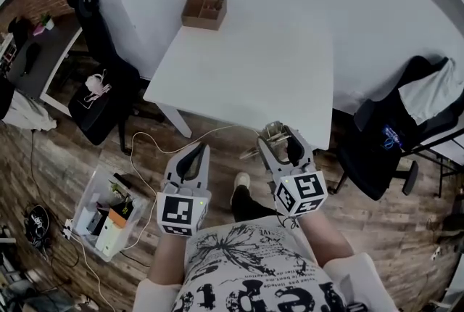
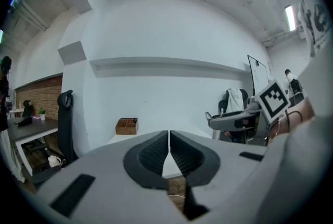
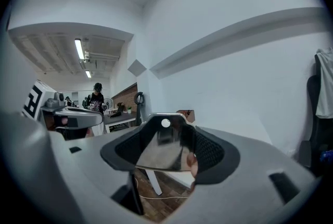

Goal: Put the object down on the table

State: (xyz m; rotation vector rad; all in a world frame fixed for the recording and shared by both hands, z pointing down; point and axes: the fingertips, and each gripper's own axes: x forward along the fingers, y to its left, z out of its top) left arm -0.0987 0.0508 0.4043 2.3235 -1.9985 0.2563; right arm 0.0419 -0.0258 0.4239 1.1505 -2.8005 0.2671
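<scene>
My right gripper (image 1: 278, 142) is shut on a shiny metal piece (image 1: 275, 133), held in the air just short of the near edge of the white table (image 1: 246, 71). In the right gripper view the piece (image 3: 162, 151) is flat and mirror-like with a small round hole near its top, and it fills the gap between the pads of the gripper (image 3: 169, 149). My left gripper (image 1: 196, 156) hovers over the wooden floor to the left of the right one. In the left gripper view its jaws (image 2: 169, 151) meet with nothing between them.
A small wooden compartment box (image 1: 204, 11) sits at the table's far left corner. Black office chairs stand at the left (image 1: 101, 85) and right (image 1: 384, 144). A clear plastic bin (image 1: 109, 212) of oddments and cables lie on the floor at the left.
</scene>
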